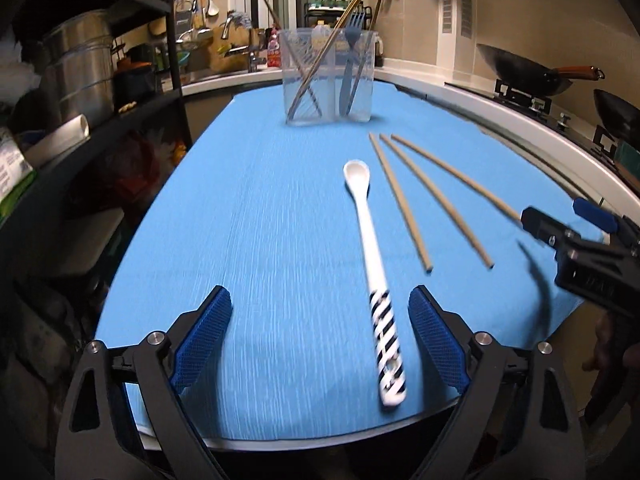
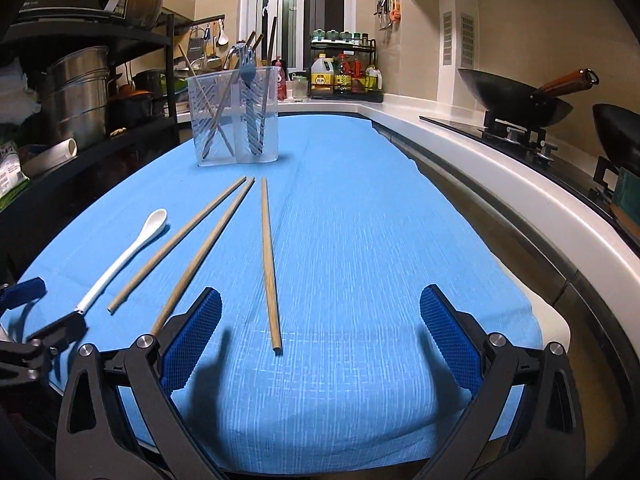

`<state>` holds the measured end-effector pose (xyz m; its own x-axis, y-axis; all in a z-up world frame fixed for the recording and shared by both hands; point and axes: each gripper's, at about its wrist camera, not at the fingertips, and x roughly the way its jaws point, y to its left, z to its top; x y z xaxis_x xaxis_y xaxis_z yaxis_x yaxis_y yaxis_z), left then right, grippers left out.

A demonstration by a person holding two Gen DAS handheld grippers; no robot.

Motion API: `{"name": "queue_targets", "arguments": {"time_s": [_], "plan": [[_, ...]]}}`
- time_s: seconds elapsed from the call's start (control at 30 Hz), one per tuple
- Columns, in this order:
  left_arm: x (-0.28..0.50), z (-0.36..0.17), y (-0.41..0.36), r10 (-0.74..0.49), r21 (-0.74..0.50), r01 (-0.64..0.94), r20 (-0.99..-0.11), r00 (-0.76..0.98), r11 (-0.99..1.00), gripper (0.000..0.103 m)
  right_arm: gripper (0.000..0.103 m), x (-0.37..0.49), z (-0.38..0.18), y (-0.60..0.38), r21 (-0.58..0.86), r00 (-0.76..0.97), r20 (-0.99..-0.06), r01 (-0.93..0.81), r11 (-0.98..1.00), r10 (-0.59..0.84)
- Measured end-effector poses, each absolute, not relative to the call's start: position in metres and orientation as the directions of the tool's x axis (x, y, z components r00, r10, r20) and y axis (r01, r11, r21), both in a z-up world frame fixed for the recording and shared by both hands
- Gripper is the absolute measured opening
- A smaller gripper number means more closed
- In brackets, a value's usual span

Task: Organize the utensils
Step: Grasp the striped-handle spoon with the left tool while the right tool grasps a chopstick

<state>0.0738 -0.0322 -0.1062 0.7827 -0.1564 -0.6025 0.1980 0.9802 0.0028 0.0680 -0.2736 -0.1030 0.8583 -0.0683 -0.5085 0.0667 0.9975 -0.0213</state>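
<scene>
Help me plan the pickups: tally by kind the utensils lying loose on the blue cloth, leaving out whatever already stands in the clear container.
Wooden chopsticks: 3
White spoon with striped handle: 1
Total: 4 loose utensils on the blue cloth

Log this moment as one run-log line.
left gripper: open, around spoon handle, not gripping | right gripper: open, around chopstick end | loose: two more chopsticks | holder: fork, chopsticks inside

On the cloth (image 2: 360,240), the spoon (image 1: 370,264) lies left of three chopsticks (image 2: 270,260), the holder (image 1: 329,76) behind.
</scene>
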Motion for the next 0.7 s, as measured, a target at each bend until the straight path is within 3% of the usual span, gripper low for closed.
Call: {"name": "queue_targets", "arguments": {"time_s": [0.13,0.2,0.23,0.3,0.4,0.53,0.7], "plan": [[0.067,-0.113,-0.031,-0.162,0.005,0.199,-0.558,0.814,0.98,0.085,0.098,0.069,-0.114,-0.273,-0.015,0.865,-0.499,0.057,0.998,-0.056],[0.062,-0.115,-0.032,-0.177,0.002,0.21,-0.531,0.829,0.978,0.076,0.096,0.066,-0.117,-0.276,0.019,0.874,-0.485,0.052,0.998,-0.036],[0.06,-0.116,-0.034,-0.19,0.004,0.225,-0.518,0.834,0.974,0.072,0.092,0.064,-0.117,-0.274,0.011,0.879,-0.477,0.037,0.999,-0.027],[0.055,-0.115,-0.041,-0.219,0.009,0.259,-0.509,0.832,0.966,0.051,0.083,0.063,-0.117,-0.272,0.014,0.883,-0.47,0.008,1.0,0.0],[0.053,-0.115,-0.052,-0.247,0.027,0.3,-0.502,0.829,0.954,0.029,0.062,0.061,-0.116,-0.271,0.026,0.889,-0.457,-0.018,1.0,0.028],[0.051,-0.114,-0.056,-0.273,0.023,0.329,-0.508,0.817,0.944,0.012,0.01,0.065,-0.115,-0.276,0.073,0.886,-0.459,-0.039,0.997,0.068],[0.053,-0.106,-0.053,-0.28,0.003,0.333,-0.536,0.797,0.943,0.01,0.005,0.065,-0.102,-0.279,0.085,0.885,-0.458,-0.049,0.995,0.083]]}}
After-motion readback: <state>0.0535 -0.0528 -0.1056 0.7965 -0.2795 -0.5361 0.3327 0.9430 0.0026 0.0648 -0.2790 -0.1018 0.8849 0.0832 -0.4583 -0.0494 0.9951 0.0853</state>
